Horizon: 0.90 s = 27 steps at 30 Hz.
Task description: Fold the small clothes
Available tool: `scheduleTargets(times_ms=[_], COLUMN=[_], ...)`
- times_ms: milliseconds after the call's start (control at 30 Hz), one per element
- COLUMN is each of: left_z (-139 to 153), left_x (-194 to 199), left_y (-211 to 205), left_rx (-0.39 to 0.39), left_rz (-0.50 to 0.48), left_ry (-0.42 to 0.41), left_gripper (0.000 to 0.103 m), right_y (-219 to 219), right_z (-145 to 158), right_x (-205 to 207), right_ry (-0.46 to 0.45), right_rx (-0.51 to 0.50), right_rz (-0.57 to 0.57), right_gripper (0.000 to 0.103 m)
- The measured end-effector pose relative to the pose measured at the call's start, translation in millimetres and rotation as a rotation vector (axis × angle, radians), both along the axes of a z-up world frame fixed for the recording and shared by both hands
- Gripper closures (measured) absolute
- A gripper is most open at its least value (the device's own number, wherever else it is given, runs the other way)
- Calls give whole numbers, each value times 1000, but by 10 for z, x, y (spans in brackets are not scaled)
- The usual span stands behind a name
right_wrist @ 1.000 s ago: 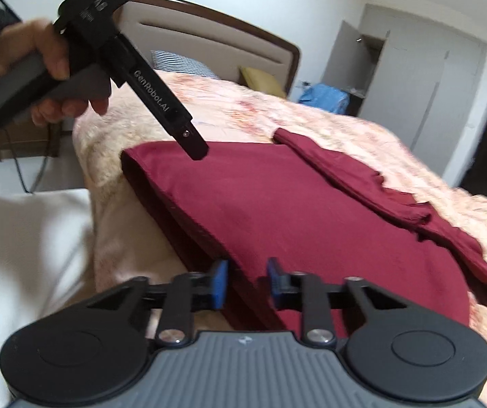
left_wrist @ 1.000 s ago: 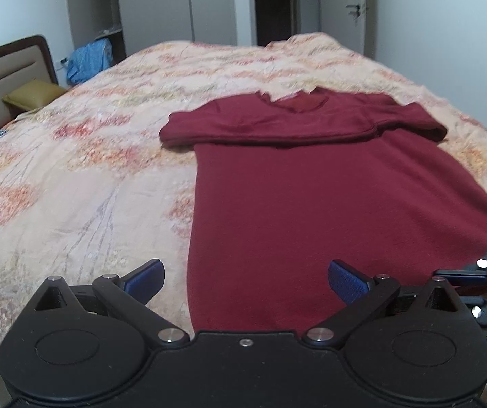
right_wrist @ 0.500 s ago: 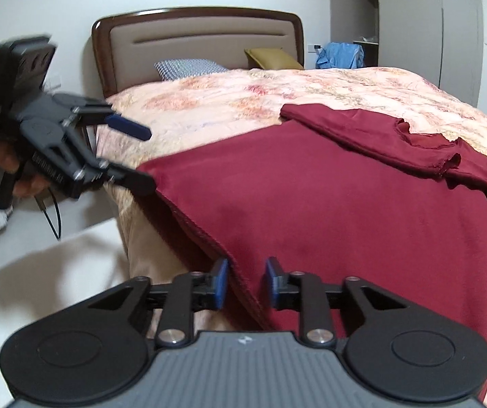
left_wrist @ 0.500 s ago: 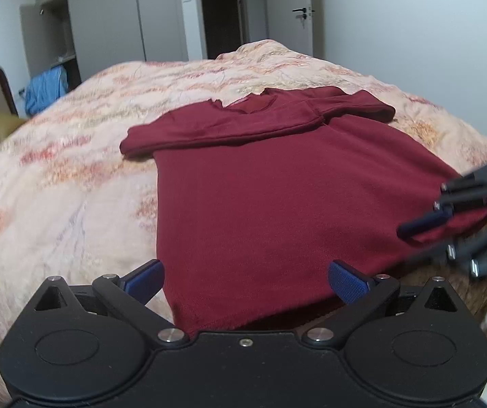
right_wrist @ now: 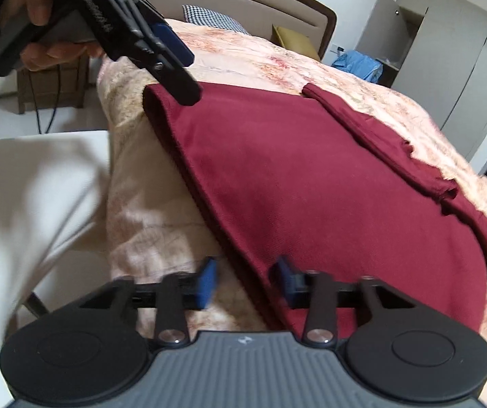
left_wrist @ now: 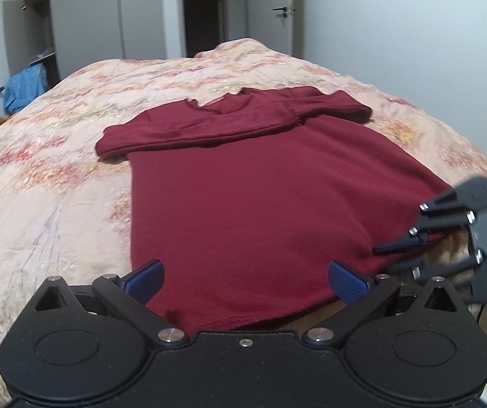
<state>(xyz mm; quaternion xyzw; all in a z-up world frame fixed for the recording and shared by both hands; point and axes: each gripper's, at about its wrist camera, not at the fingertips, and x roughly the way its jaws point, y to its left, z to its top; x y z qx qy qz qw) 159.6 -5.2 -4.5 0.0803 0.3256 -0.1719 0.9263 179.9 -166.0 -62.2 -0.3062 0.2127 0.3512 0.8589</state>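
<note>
Soft, even indoor light, no glare. Fisheye bends the edges, corners dark. Near floor and right side smeared by motion blur

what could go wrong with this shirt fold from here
The right gripper is closing with only the hem edge of the shirt between its fingers, so it may catch just one layer or slip off. The left gripper is wide open over the other corner; a one-sided lift would skew the fold and shift the folded sleeves.

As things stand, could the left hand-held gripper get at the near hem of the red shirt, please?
Probably yes: the left hand-held gripper is open directly over the red shirt hem, with nothing between.
</note>
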Motion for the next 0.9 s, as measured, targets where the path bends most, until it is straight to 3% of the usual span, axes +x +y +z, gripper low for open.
scheduleTargets(times_ms=[100, 300, 367, 500, 600, 733, 900], left_z=[-36, -192, -266, -336, -329, -301, -268], left_x=[-31, -22, 20, 131, 203, 232, 213], left_y=[-73, -362, -473, -564, -485, -312, -159], left_rx=[27, 136, 190, 251, 240, 230, 241], left_rz=[-54, -166, -171, -144, -91, -44, -31], left_ry=[2, 3, -16, -26, -9, 18, 39], left_gripper=[1, 1, 1, 11, 19, 20, 32], right_y=[-78, -403, -490, -605, -654, -668, -633], right_z=[168, 542, 602, 660, 676, 671, 663], right_x=[102, 605, 735, 826, 831, 830, 868], right_ry=[78, 399, 456, 476, 474, 471, 473], right_rx=[92, 412, 483, 526, 531, 529, 536], right_rz=[-8, -76, -100, -121, -125, -143, -148], right_gripper=[96, 97, 97, 97, 97, 97, 97])
